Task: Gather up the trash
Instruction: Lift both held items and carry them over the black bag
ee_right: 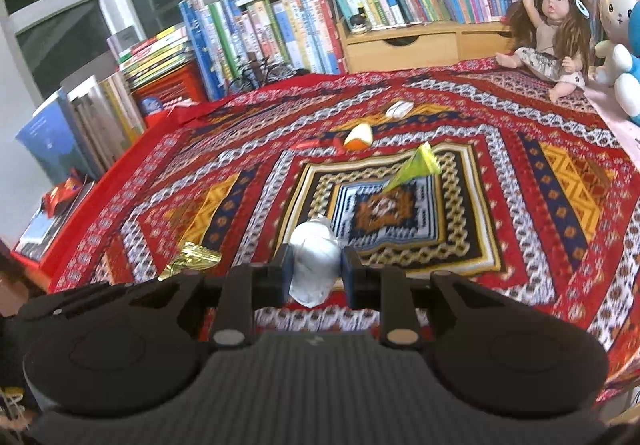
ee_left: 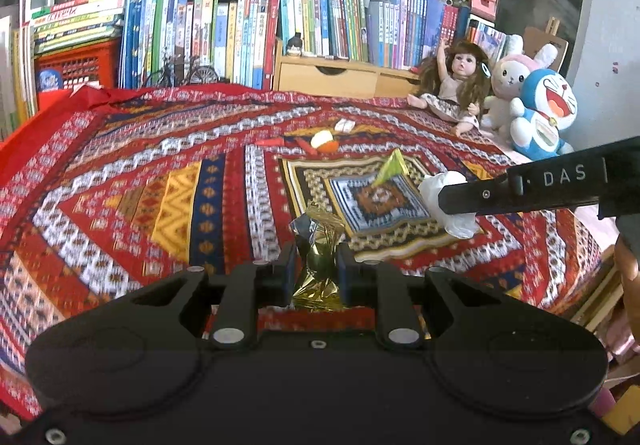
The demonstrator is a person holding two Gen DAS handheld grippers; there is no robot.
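My left gripper (ee_left: 317, 259) is shut on a crinkled gold foil wrapper (ee_left: 318, 245), held above the patterned cloth (ee_left: 160, 185). My right gripper (ee_right: 316, 269) is shut on a crumpled white wad (ee_right: 314, 265); that wad (ee_left: 448, 201) and a right finger (ee_left: 520, 193) show in the left wrist view at right. The gold wrapper (ee_right: 194, 259) shows at lower left in the right wrist view. On the cloth lie a green-yellow wrapper (ee_left: 390, 169) (ee_right: 416, 167), an orange peel piece (ee_left: 325, 141) (ee_right: 359, 137), red scraps (ee_left: 276, 142) and a small white scrap (ee_left: 345, 125) (ee_right: 399, 109).
Books (ee_left: 240, 33) line the far edge, with a wooden drawer box (ee_left: 332, 79). A doll (ee_left: 456, 85) and plush toys (ee_left: 540, 109) sit at the far right. A red crate (ee_left: 76, 63) stands far left. A stack of books and a red wrapper (ee_right: 60, 197) lie left of the table.
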